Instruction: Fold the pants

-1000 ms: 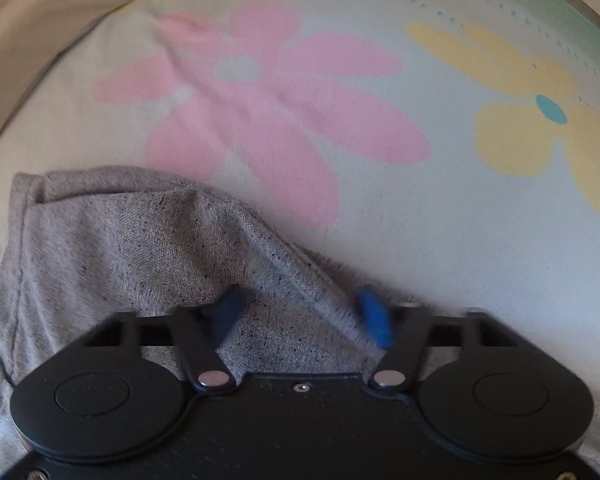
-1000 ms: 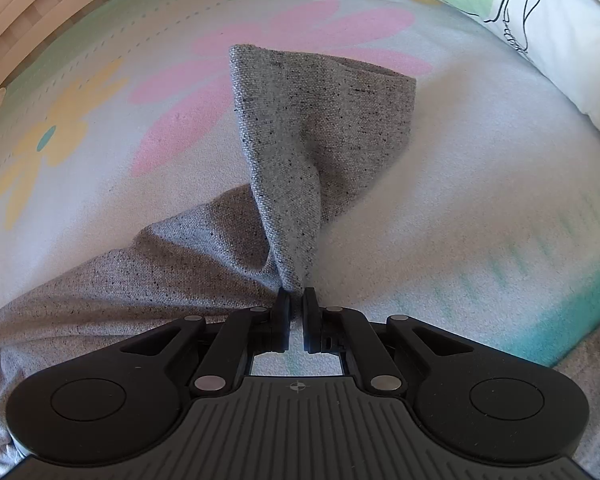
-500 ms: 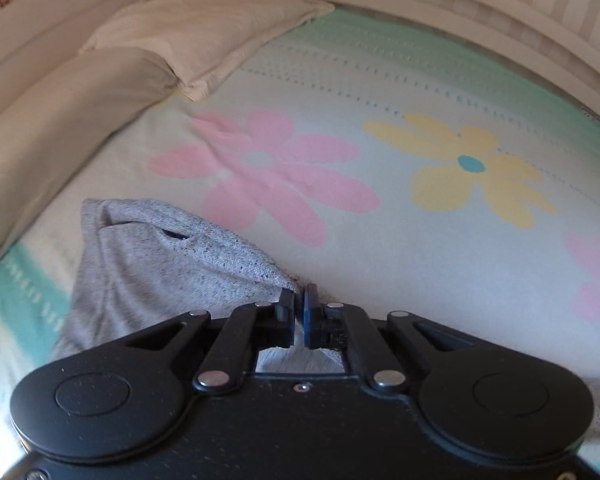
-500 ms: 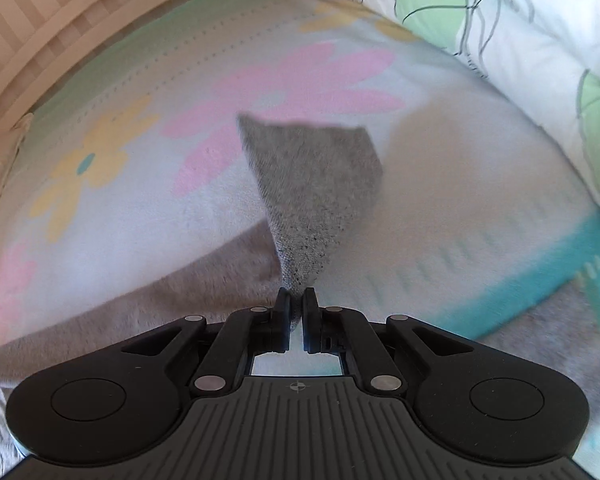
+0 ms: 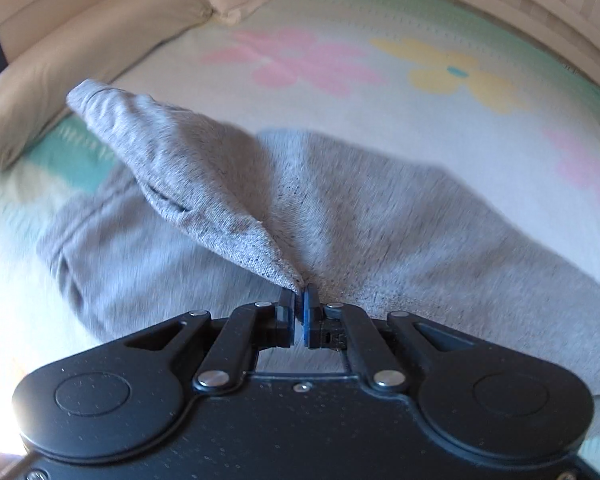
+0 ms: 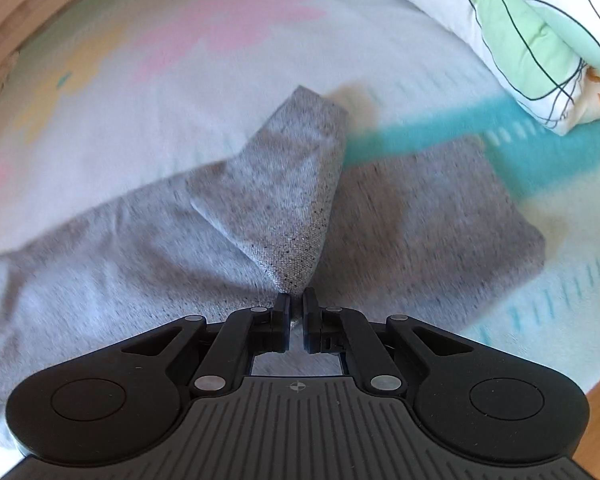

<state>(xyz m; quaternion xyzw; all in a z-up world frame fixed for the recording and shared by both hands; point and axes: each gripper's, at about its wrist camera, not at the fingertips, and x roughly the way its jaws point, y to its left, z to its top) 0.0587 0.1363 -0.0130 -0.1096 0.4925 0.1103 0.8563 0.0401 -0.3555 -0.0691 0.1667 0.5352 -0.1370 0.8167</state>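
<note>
Grey pants (image 5: 380,216) motion-blurred, lower edge hidden behind left tool (image 5: 299,307).

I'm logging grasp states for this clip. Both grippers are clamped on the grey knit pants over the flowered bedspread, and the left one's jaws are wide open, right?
Not quite. The left gripper is not open: the left wrist view shows its jaws shut on a pinched fold of the grey knit pants. The right gripper is likewise clamped on them, over the flowered bedspread.
</note>
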